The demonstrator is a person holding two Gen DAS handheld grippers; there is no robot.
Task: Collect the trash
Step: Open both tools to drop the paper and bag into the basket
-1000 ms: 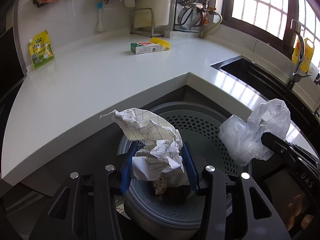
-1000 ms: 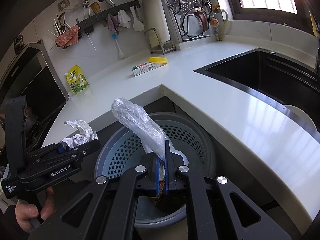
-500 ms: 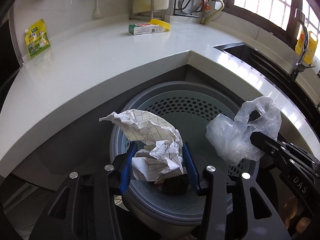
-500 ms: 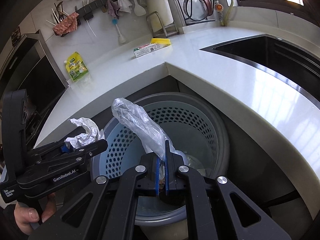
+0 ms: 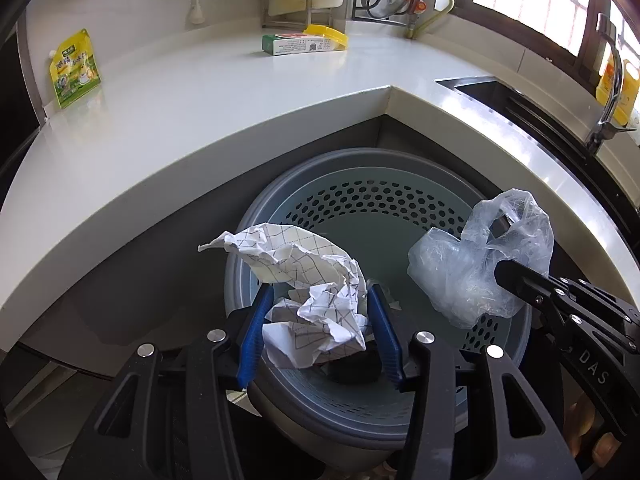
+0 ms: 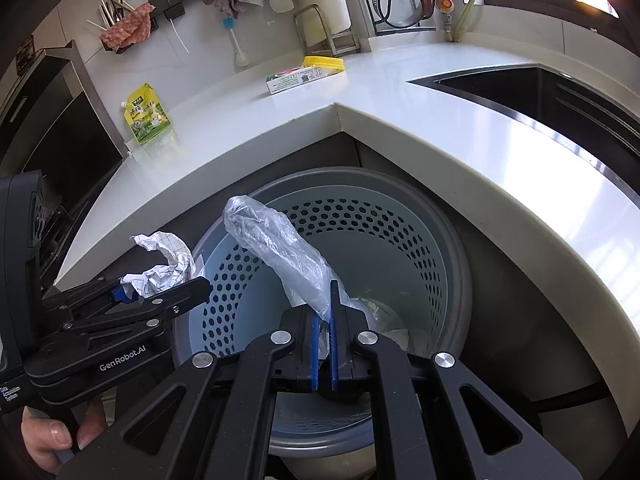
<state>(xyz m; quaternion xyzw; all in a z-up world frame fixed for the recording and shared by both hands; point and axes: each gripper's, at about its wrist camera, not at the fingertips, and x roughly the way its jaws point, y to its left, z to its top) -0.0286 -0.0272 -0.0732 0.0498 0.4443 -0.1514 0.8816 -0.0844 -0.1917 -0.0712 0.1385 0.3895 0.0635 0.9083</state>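
Note:
My left gripper point(image 5: 320, 298) is shut on a crumpled sheet of white squared paper point(image 5: 316, 280), held just above the near left rim of a round grey bin with a perforated pale-blue liner point(image 5: 360, 200). My right gripper point(image 6: 326, 314) is shut on a crinkled clear plastic bag point(image 6: 280, 248), which sticks up and to the left over the bin point(image 6: 452, 240). In the left wrist view the plastic bag point(image 5: 480, 268) hangs over the bin's right side from the right gripper point(image 5: 505, 276). The left gripper point(image 6: 160, 300) and its paper point(image 6: 164, 264) show at the left of the right wrist view.
The bin stands in the corner under a white L-shaped countertop point(image 5: 200, 120). On the counter lie a green-and-white box point(image 5: 296, 44), a yellow lid point(image 5: 326, 32) and a yellow-green pouch point(image 5: 74, 68). A dark sink point(image 6: 540, 92) with a tap point(image 5: 608, 92) is on the right. Some pale trash point(image 6: 380, 312) lies in the bin.
Both grippers have sunk toward the bin with their loads, and now tilt further down. The bin fills more of each view. Both grips are unchanged.

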